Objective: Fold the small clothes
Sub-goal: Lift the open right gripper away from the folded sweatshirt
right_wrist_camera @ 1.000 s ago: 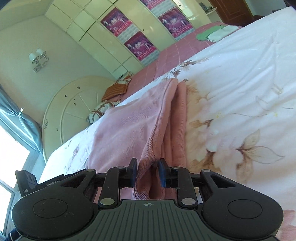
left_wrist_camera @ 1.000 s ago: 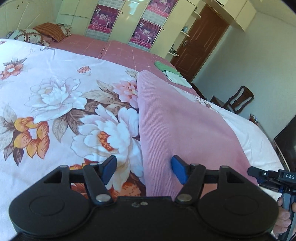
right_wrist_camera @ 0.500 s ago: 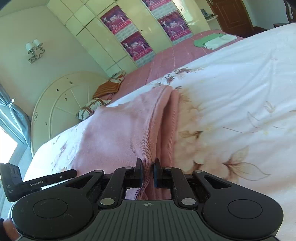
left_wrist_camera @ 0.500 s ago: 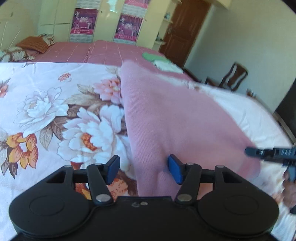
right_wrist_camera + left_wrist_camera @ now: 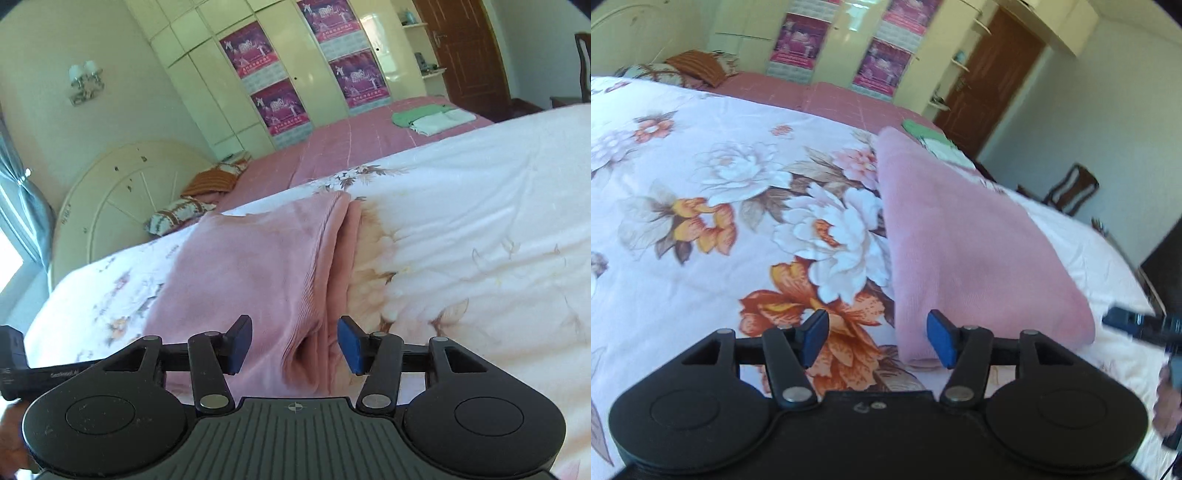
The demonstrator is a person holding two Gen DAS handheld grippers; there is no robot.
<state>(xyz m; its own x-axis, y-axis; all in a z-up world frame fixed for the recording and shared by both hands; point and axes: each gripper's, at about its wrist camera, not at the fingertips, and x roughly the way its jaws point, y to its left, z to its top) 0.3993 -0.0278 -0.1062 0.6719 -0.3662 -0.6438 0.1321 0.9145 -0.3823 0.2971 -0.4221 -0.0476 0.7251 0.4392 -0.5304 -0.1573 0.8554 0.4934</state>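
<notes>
Blue-padded fingers of the left gripper (image 5: 877, 339) stand wide apart and hold nothing, poised at the near corner of a folded pink garment (image 5: 960, 251) on a flowered quilt (image 5: 701, 206). The right gripper (image 5: 295, 345) is likewise spread wide and empty, its pads flanking the garment's (image 5: 258, 273) near end, where stacked layers show a ribbed hem and an open fold. The pink knit lies flat in a long folded slab, one straight edge running away from the left gripper, its far corner rounded; from the right wrist view the layered edges sit on its right side. Open quilt stretches broadly to the left of the garment in the left wrist view and to its right in the right wrist view. Beyond, a pink bedspread (image 5: 351, 140) carries a small green and white pile of clothes (image 5: 430, 118). Pillows (image 5: 199, 199) rest by a rounded headboard (image 5: 110, 192); a poster-hung wardrobe (image 5: 295, 66), a brown door (image 5: 993, 81) and a wooden chair (image 5: 1071, 190) line the room.
</notes>
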